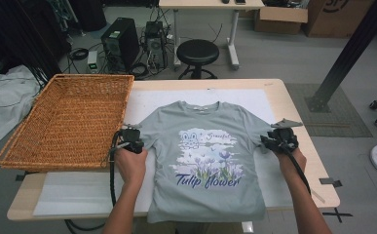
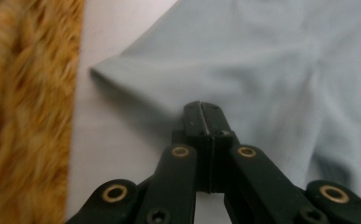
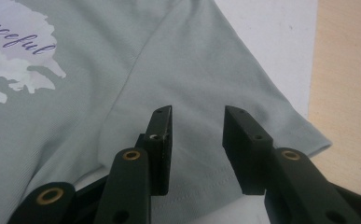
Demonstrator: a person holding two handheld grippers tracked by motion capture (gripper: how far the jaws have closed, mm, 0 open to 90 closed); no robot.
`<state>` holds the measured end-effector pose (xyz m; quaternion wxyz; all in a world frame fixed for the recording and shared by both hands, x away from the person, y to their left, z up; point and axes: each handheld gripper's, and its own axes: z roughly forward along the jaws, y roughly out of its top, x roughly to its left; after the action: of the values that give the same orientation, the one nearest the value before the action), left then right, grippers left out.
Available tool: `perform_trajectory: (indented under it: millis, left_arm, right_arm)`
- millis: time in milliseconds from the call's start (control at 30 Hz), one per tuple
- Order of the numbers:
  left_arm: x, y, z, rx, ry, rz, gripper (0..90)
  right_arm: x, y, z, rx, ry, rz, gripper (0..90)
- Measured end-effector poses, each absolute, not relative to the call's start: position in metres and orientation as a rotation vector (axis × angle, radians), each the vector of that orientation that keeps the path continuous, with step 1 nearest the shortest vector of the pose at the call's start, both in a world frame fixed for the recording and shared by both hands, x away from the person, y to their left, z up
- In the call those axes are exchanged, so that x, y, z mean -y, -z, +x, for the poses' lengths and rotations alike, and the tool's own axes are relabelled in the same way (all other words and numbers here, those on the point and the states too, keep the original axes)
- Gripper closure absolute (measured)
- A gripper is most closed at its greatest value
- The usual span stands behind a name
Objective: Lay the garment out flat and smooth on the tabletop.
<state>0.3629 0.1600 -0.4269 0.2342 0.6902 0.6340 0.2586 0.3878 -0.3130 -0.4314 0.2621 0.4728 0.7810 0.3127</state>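
a grey t-shirt (image 1: 203,161) lies flat, print up, on a white mat (image 1: 142,100) on the table (image 1: 300,161), collar far, hem at the near edge. it is spread with both sleeves out, a layout that suits folding from the sides, and a gripper sits at each sleeve, seemingly for that reason. the left gripper (image 1: 129,139) is at the left sleeve (image 2: 136,74); in the left gripper view its jaws are pressed together, tips just over the sleeve's near edge. whether any cloth is pinched between them cannot be told, as none shows in the seam between the pads. the right gripper (image 1: 279,139) is at the right sleeve (image 3: 243,98); in the right gripper view its jaws stand apart over the sleeve hem, cloth below the gap, pads not pressing on it. the symmetry of the two hands suggests that both sleeves are meant to be lifted at once, so the shirt stays square.

a wicker basket (image 1: 69,119) rests on the far left of the table, its right rim just beside the left gripper; it leaves little room for that hand to swing outward. at the right, bare table lies beyond the mat, so that side is free. on the floor beyond stand a black stool (image 1: 197,53), two computer towers (image 1: 120,41) with cables, and a second desk (image 1: 210,5), all well apart from the work.
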Motion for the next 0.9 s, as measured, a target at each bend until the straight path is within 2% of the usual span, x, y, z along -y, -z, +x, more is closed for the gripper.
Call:
perform_trajectory:
  millis: [100, 133, 200, 267, 367, 433, 567, 633, 733, 833, 900]
  left_arm:
    - [-0.156, 0.422, 0.353, -1.637, -0.733, 1.852, 90.0]
    - [-0.154, 0.420, 0.351, -1.572, -0.737, 1.830, 84.8]
    - [-0.151, 0.419, 0.349, -1.530, -0.662, 1.804, 80.4]
    - [-0.147, 0.421, 0.348, -1.500, -0.619, 1.804, 80.1]
    - [-0.142, 0.431, 0.352, -1.517, -0.617, 1.880, 80.0]
    - [-0.143, 0.439, 0.354, -1.570, -0.639, 1.928, 85.9]
    - [-0.142, 0.438, 0.354, -1.615, -0.727, 1.910, 87.7]
    - [-0.142, 0.435, 0.349, -1.602, -0.750, 1.882, 86.7]
    - [-0.139, 0.428, 0.336, -1.544, -0.728, 1.825, 79.8]
    - [-0.135, 0.421, 0.321, -1.476, -0.665, 1.767, 77.2]
    - [-0.132, 0.418, 0.314, -1.449, -0.647, 1.730, 76.5]
  right_arm:
    - [0.314, 0.430, 0.385, -2.108, -0.850, 1.281, 61.8]
    - [0.315, 0.429, 0.384, -2.104, -0.851, 1.280, 61.3]
    - [0.314, 0.427, 0.383, -2.100, -0.858, 1.281, 61.0]
    - [0.312, 0.426, 0.382, -2.101, -0.863, 1.277, 60.0]
    - [0.310, 0.424, 0.376, -2.114, -0.882, 1.289, 56.5]
    - [0.309, 0.422, 0.368, -2.118, -0.919, 1.307, 55.8]
    - [0.307, 0.419, 0.351, -2.144, -0.969, 1.297, 55.5]
    - [0.303, 0.419, 0.341, -2.178, -1.015, 1.296, 55.6]
    - [0.291, 0.422, 0.327, -2.261, -1.044, 1.282, 55.7]
    - [0.280, 0.432, 0.322, -2.351, -1.047, 1.298, 53.7]
    - [0.272, 0.439, 0.322, -2.377, -0.997, 1.260, 61.8]
